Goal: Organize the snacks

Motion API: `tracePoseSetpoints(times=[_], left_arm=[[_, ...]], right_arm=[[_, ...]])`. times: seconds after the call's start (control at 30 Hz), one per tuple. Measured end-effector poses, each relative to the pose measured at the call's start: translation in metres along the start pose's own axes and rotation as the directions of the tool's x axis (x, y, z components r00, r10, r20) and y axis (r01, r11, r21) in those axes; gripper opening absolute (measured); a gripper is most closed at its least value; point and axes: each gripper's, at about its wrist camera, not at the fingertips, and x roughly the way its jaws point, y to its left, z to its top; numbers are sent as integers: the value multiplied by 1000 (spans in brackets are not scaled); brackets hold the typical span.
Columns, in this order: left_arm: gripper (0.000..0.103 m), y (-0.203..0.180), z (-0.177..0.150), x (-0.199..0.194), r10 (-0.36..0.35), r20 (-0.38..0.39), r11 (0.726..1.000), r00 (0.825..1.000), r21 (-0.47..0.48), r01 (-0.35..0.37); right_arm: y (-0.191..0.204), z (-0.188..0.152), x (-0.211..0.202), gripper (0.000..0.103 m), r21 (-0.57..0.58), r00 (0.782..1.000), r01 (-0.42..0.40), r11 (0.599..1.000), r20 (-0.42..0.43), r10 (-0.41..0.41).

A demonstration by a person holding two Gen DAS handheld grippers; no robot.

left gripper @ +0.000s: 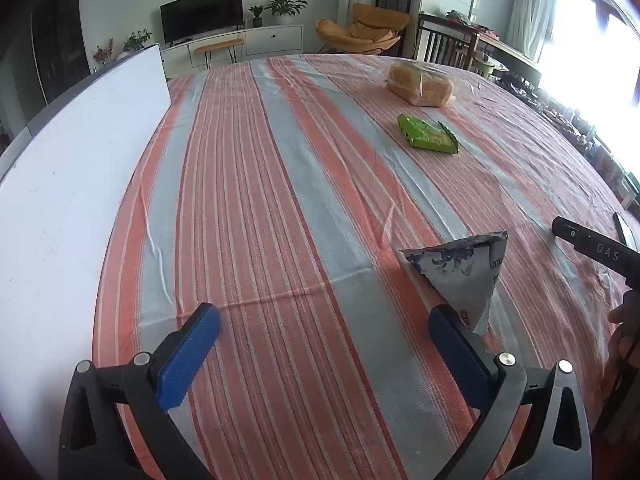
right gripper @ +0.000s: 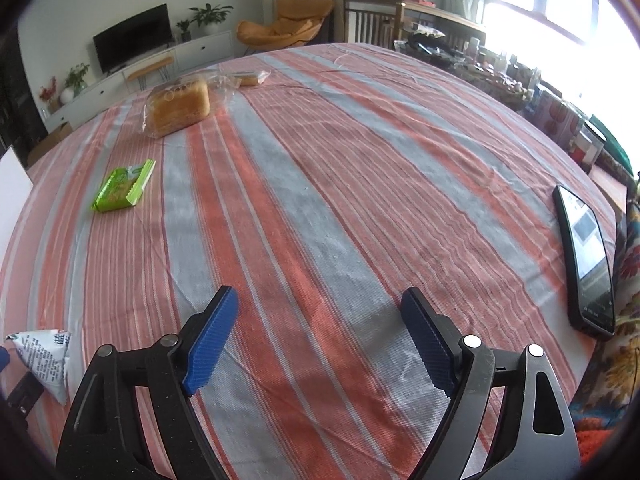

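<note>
Where striped cloth covers table, white board lies at left of frame; TV, orange chair behind, phone at right edge. Bread upper right, green pack below it, triangular pouch just beside left gripper's right finger; touching or not unclear. Left gripper wide open, empty. Right gripper wide open, empty.
</note>
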Motion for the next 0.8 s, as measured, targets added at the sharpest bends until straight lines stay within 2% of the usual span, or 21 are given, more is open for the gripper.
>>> tracePoseSetpoints(times=[0.17, 0.5, 0.7, 0.8], left_arm=[[102, 2, 0, 0, -12, 5, 1000, 1000, -7, 12], [102, 18, -8, -19, -126, 25, 986, 992, -108, 128], [102, -3, -6, -43, -199, 69, 979, 977, -24, 201], [102, -15, 0, -45, -222, 67, 975, 973, 6, 222]], right_arm=[[0, 0, 0, 87, 0, 1000, 0, 1000, 0, 0], [0, 0, 0, 87, 1, 1000, 1, 1000, 0, -1], [0, 0, 0, 87, 1, 1000, 0, 1000, 0, 0], [1, 0, 0, 87, 1, 1000, 0, 1000, 0, 0]])
